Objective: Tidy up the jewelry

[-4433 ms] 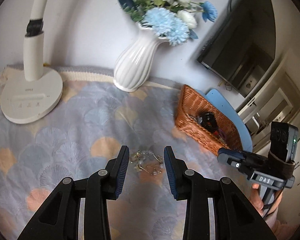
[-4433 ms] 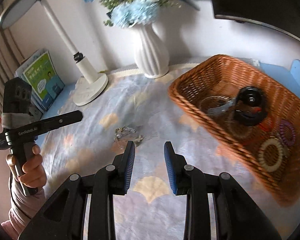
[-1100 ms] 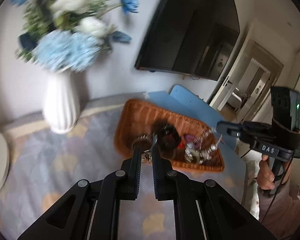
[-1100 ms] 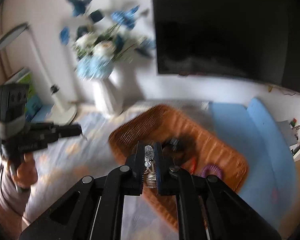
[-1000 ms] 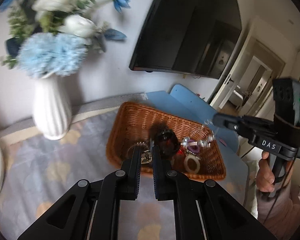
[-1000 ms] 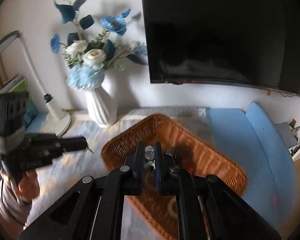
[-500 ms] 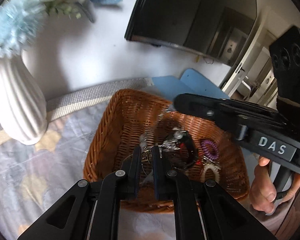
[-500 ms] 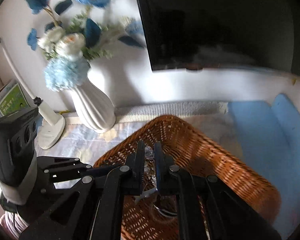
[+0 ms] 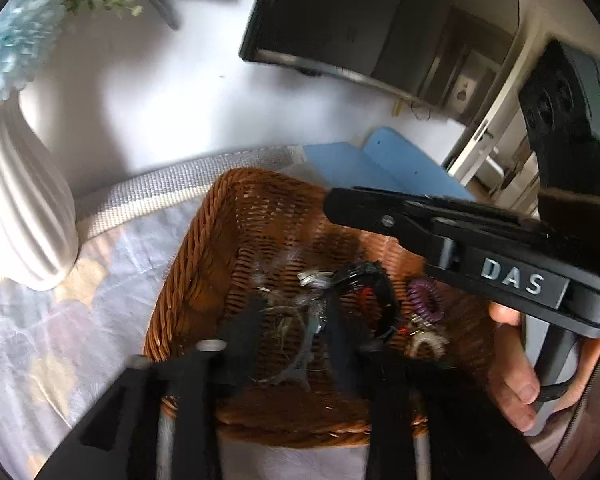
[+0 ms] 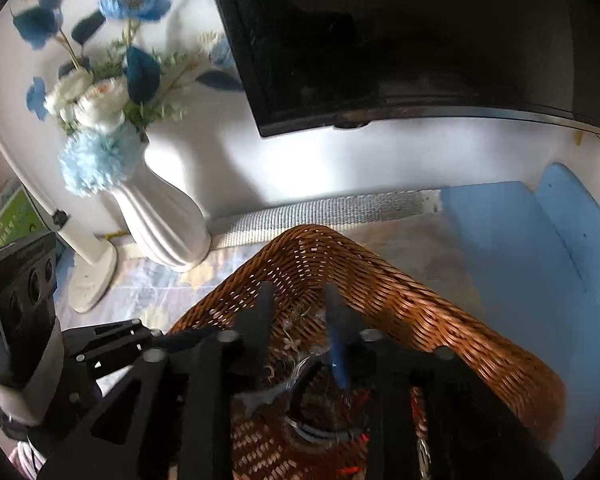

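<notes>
One wicker basket [image 9: 204,264] sits on the tabletop, beside one white vase [image 9: 16,216] of flowers. In the basket: one purple coil hair tie [image 9: 425,299], one black ring [image 9: 374,284], one pale ring [image 9: 426,342], and a blurred silvery tangle [image 9: 300,312] whose pieces cannot be counted. Two tools are in view.

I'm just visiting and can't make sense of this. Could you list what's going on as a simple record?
Setting: wicker basket on patterned cloth, white vase beside it
Left hand-held gripper: over the basket, jaws opening, blurred beaded jewelry between them
Right hand-held gripper: over the basket, jaws opening
Already in basket: purple coil tie, black round item
</notes>
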`<state>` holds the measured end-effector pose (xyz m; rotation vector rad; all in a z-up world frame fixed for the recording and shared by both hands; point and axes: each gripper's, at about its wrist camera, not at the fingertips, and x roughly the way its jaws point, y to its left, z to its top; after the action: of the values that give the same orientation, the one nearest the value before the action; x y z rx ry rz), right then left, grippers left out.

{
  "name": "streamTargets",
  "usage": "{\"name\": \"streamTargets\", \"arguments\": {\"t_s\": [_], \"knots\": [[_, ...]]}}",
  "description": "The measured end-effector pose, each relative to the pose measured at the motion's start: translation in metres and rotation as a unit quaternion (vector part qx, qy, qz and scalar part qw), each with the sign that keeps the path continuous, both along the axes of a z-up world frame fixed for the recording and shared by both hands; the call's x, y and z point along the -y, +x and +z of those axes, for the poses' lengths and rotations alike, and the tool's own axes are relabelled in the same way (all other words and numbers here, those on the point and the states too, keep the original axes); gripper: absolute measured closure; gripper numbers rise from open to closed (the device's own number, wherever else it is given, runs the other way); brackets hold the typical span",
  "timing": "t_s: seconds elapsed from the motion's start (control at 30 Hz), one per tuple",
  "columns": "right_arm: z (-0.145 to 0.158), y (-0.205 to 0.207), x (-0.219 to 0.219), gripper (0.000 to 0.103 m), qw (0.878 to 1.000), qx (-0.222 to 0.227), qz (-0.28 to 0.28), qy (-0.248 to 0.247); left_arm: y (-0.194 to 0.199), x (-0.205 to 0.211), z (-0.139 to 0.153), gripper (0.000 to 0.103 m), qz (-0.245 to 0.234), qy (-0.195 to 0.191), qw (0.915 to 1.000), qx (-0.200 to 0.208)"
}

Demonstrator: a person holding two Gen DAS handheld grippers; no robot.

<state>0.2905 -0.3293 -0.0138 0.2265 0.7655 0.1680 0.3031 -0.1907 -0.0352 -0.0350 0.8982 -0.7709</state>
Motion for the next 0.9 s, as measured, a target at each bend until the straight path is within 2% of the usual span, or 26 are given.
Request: {"name": "streamTargets", "arguments": {"t_s": [0.13, 0.3, 0.47, 0.57, 0.73, 0.77, 0.9], "knots": [[0.02, -0.033, 0.005, 0.067, 1.0, 0.016, -0.005, 0.01, -0.016, -0.015, 0.016, 0.057, 0.009, -0.013, 0.9998, 0.009], [0.053, -0.093, 0.003, 0.066, 0.998, 0.053, -0.016, 0.022, -0.059, -0.041, 0.046, 0.057, 0.019, -0.021, 0.9989, 0.037], [0.08, -0.162, -0.007, 0.053, 0.995, 0.087, -0.057, 0.004, -0.119, -0.063, 0.083, 0.057, 0.033, -0.027, 0.9951, 0.089], [0.089, -0.2, -0.017, 0.05, 0.991, 0.104, -0.083, -0.018, -0.15, -0.07, 0.102, 0.054, 0.041, -0.025, 0.9917, 0.119], [0.081, -0.246, -0.029, 0.037, 0.982, 0.118, -0.141, -0.051, -0.188, -0.07, 0.113, 0.044, 0.071, -0.001, 0.983, 0.169], [0.076, -0.252, -0.031, 0.037, 0.981, 0.114, -0.149, -0.057, -0.193, -0.069, 0.114, 0.041, 0.075, 0.0, 0.9822, 0.172], [0.05, -0.26, -0.037, 0.037, 0.977, 0.085, -0.176, -0.086, -0.209, -0.07, 0.102, 0.04, 0.118, 0.034, 0.9772, 0.174]]}}
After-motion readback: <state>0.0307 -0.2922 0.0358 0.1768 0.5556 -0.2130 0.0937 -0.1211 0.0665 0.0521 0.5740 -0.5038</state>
